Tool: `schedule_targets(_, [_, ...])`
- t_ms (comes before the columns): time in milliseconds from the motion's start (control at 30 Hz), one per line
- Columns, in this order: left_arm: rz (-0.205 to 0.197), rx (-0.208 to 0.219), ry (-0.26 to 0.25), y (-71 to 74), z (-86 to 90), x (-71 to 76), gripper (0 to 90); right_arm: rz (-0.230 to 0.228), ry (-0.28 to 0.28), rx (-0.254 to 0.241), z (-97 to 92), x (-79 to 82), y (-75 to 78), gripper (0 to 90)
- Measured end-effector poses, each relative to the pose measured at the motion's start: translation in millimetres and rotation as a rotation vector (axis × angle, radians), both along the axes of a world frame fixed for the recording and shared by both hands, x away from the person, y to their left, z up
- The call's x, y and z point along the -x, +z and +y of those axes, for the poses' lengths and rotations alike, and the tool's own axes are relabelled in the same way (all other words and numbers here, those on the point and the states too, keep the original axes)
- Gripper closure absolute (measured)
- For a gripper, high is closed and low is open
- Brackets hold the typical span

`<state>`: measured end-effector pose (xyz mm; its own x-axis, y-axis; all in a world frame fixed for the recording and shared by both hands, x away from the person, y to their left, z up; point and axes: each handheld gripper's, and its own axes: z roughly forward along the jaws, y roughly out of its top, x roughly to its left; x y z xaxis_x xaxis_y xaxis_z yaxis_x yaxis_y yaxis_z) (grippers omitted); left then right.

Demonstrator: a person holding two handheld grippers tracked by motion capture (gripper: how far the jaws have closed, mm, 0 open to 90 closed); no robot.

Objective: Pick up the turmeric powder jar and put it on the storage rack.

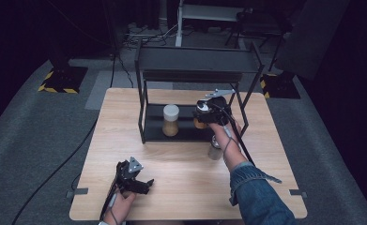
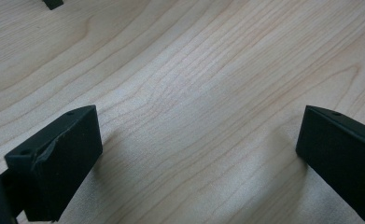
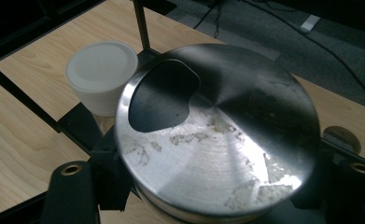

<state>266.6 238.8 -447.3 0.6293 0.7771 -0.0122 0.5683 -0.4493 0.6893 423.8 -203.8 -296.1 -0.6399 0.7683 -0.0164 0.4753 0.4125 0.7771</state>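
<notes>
A black metal rack (image 1: 143, 101) stands at the back of the wooden table (image 1: 181, 164). On its bottom shelf sits a white-lidded jar (image 1: 171, 120) of amber contents, also in the right gripper view as a white-lidded jar (image 3: 101, 74). My right gripper (image 1: 202, 114) is at the shelf's right part, shut on a jar with a steel lid (image 3: 217, 126). The jaws of the right gripper (image 3: 215, 175) press on both sides of this jar. Near the front left of the table, my left gripper (image 1: 142, 184) stands open, and in its own view the left gripper (image 2: 199, 158) has bare wood between its jaws.
Another steel-lidded jar (image 1: 214, 147) stands on the table in front of the rack, partly behind the right forearm. The rack's upper shelf (image 1: 197, 61) overhangs the lower one. Grey carpet (image 1: 40, 131) and cables surround the table.
</notes>
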Motion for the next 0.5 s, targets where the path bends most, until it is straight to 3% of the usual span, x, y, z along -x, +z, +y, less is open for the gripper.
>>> schedule_targets(133, [-0.001, -0.001, -0.001, 0.1, 0.0, -0.1, 0.0, 0.03, -0.01, -0.016, 5.0, -13.1, -6.7, 30.7])
schedule_targets(500, [-0.001, -0.002, -0.001, 0.2, 0.0, -0.1, 0.0, 0.084, -0.035, 0.014, 22.6, -35.0, -28.1, 30.7])
